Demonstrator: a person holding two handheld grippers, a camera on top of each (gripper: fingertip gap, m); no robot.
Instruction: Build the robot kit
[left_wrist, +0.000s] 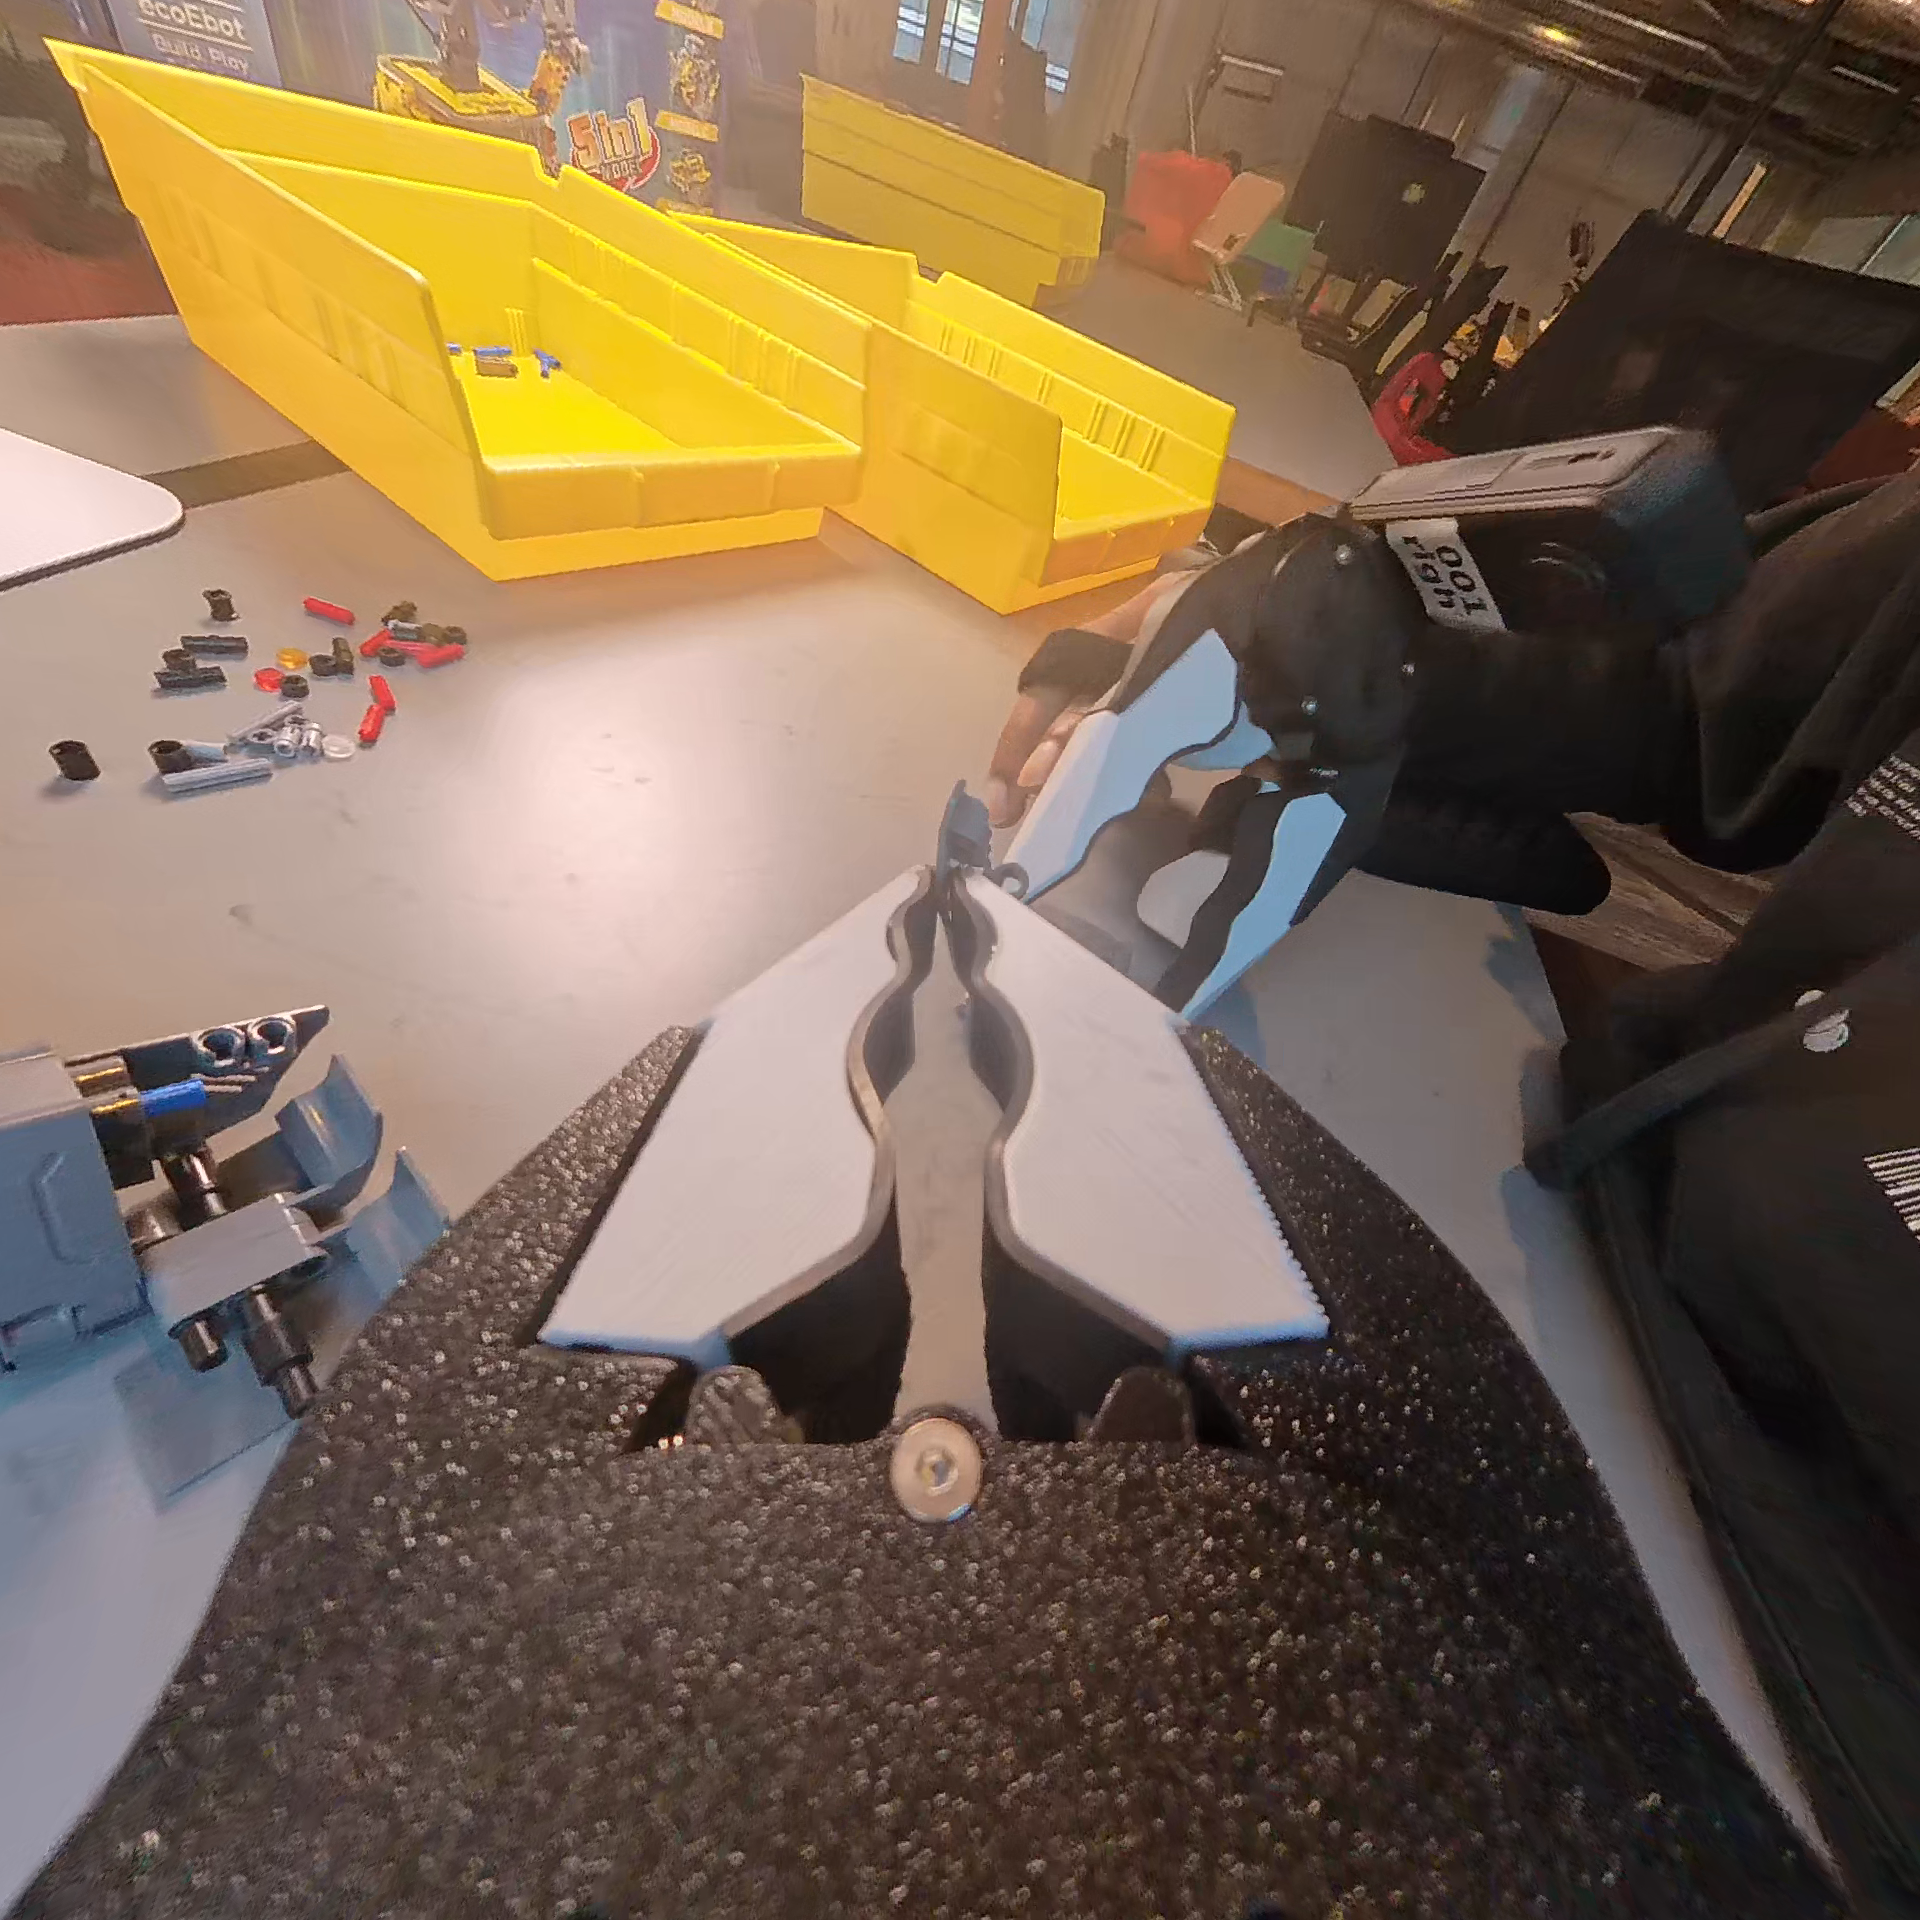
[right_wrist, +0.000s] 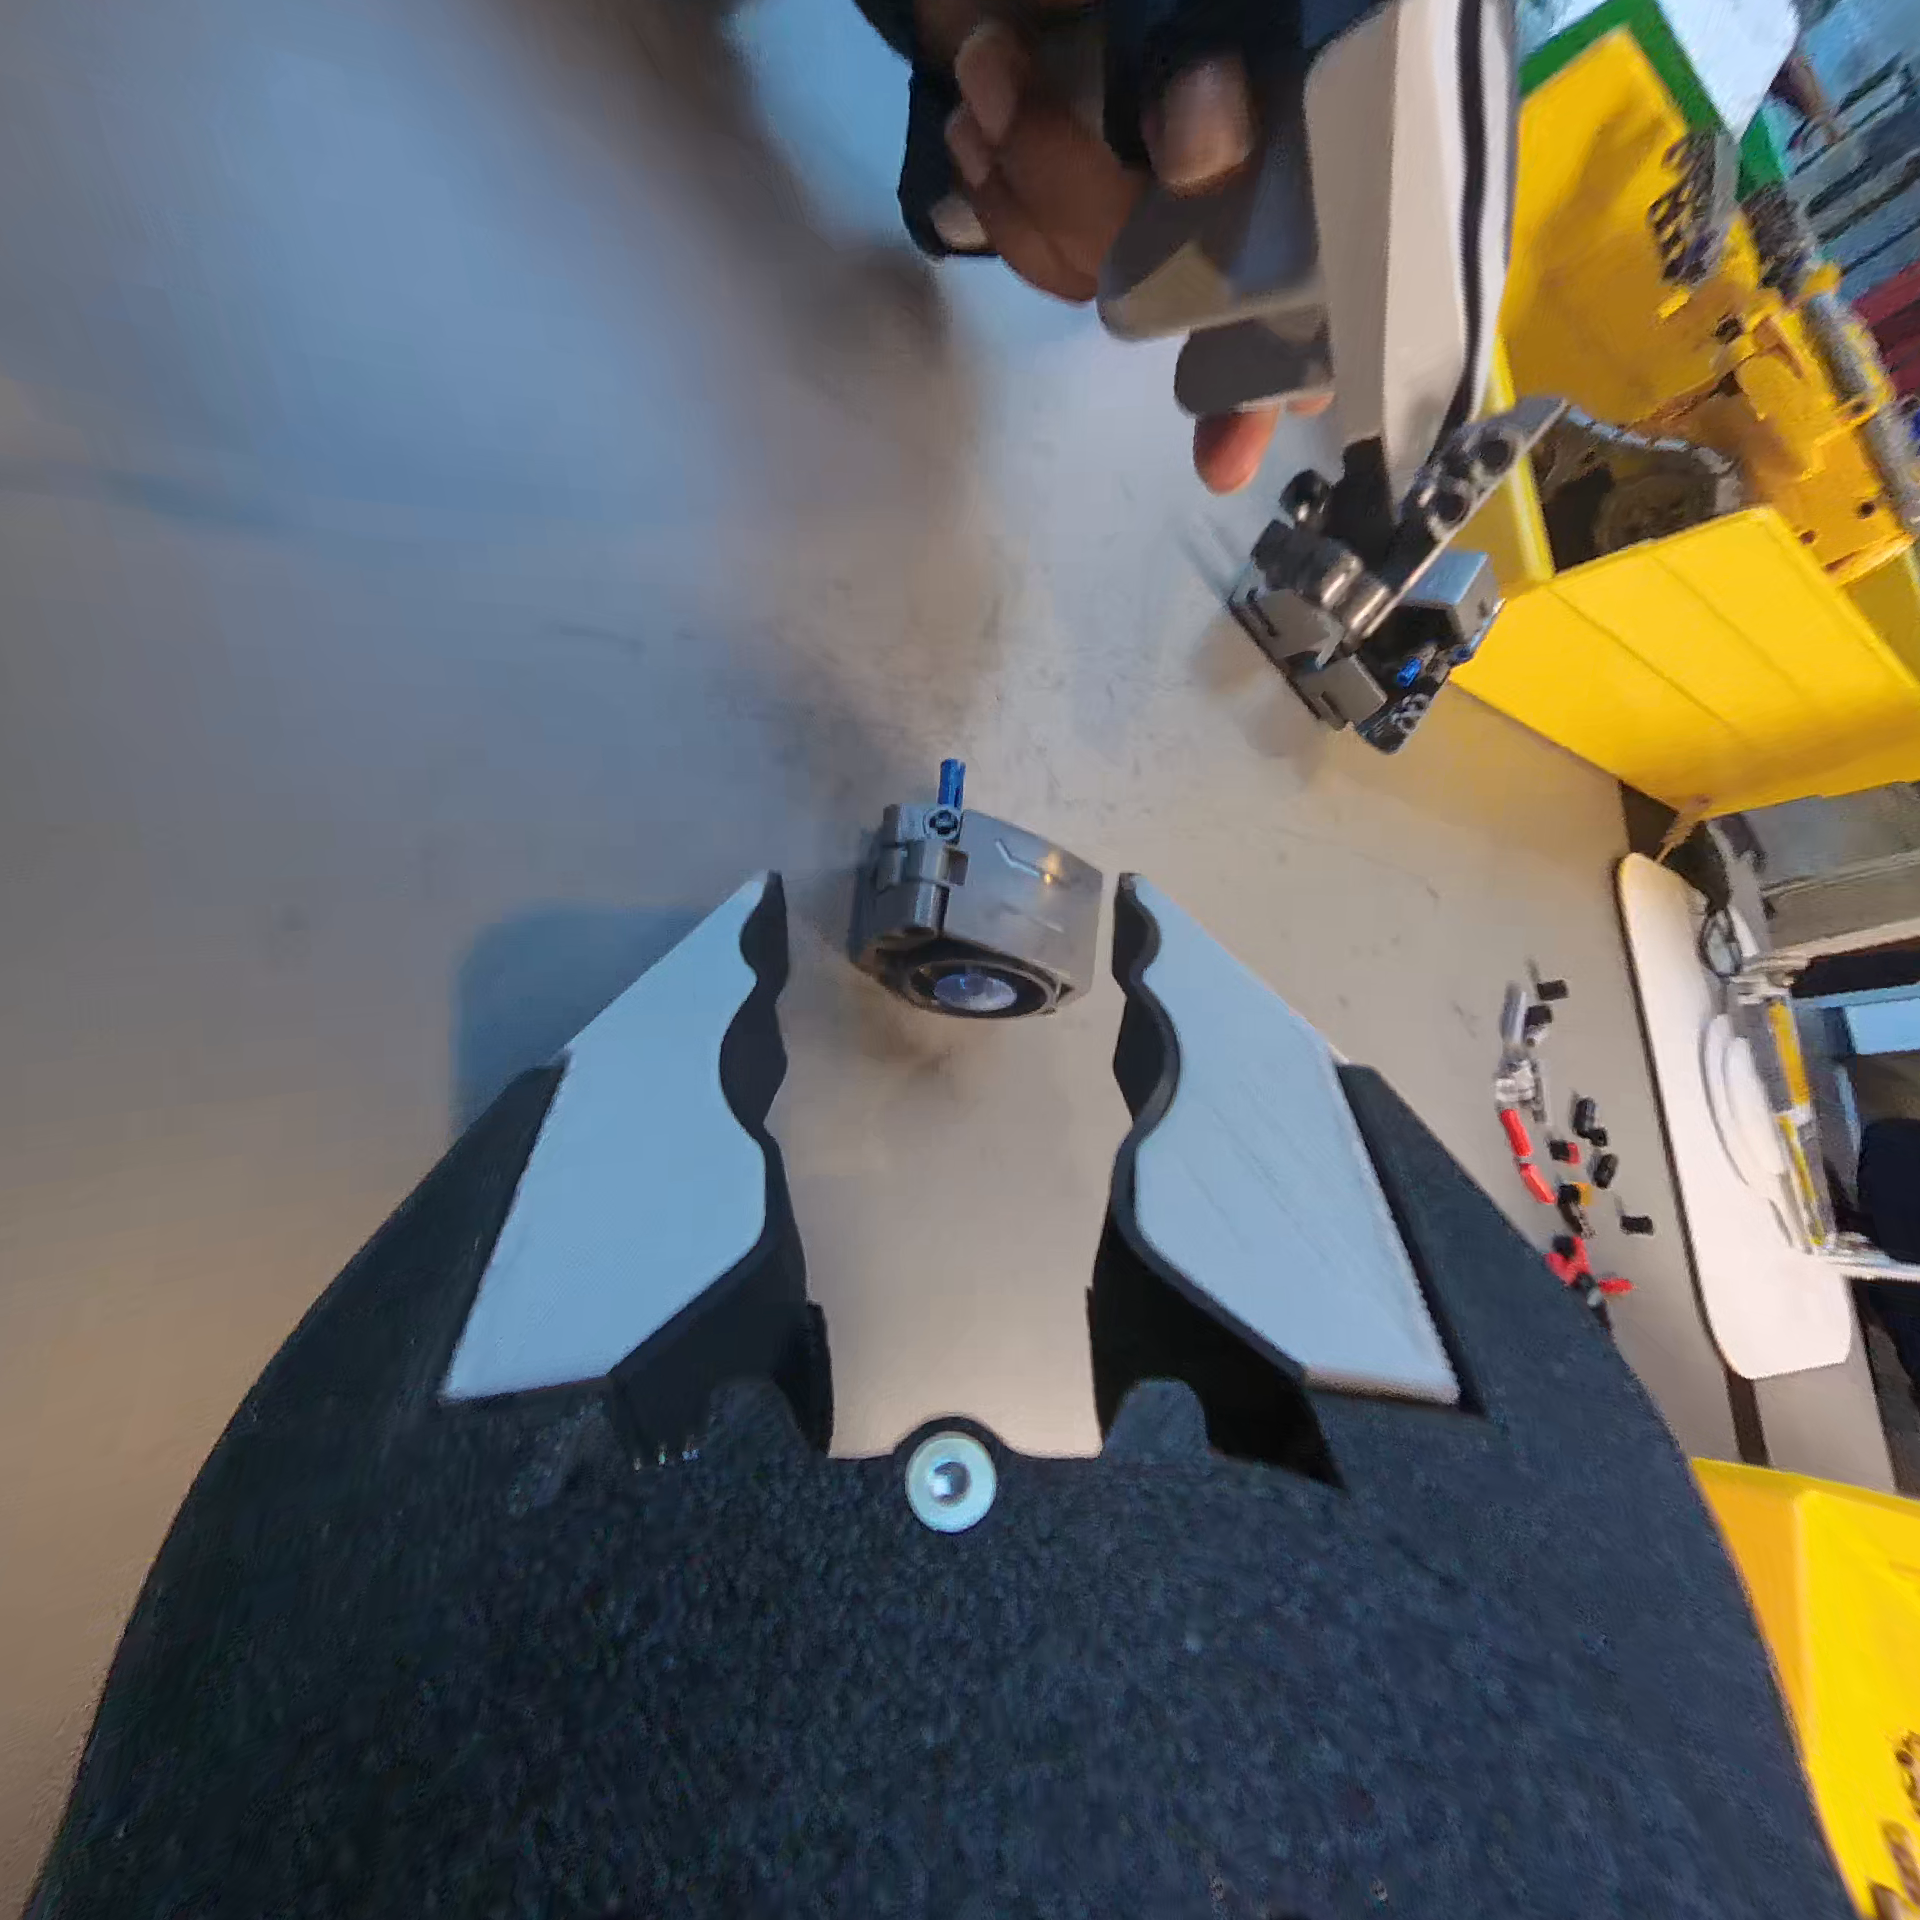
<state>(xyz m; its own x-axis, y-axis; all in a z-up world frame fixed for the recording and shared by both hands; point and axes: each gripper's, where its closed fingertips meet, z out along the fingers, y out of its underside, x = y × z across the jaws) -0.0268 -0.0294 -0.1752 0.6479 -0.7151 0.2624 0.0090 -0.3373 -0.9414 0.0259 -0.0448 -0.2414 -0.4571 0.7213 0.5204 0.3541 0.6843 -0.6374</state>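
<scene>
two grippers are mine. my left gripper (left_wrist: 951, 883) is pinched nearly closed on a small grey piece (left_wrist: 961, 831) at its tips. my right gripper (right_wrist: 948, 883) is spread wide, bracketing a grey block with a blue pin (right_wrist: 977, 920) on the desk (right_wrist: 416, 520). beyond my left gripper lie loose small parts (left_wrist: 281, 686), then yellow bins (left_wrist: 582, 343).

The left wrist view rides low over the grey table (left_wrist: 623, 852), looking forward and slightly down along its own fingers toward the yellow bins (left_wrist: 665, 416) and the room behind. The right wrist view looks steeply down on the tabletop (right_wrist: 416, 623), close in and rolled sideways. Both catch the scattered small parts (left_wrist: 281, 686) (right_wrist: 1569, 1174) and the grey brick assembly (left_wrist: 156, 1195) (right_wrist: 1361, 603).
</scene>
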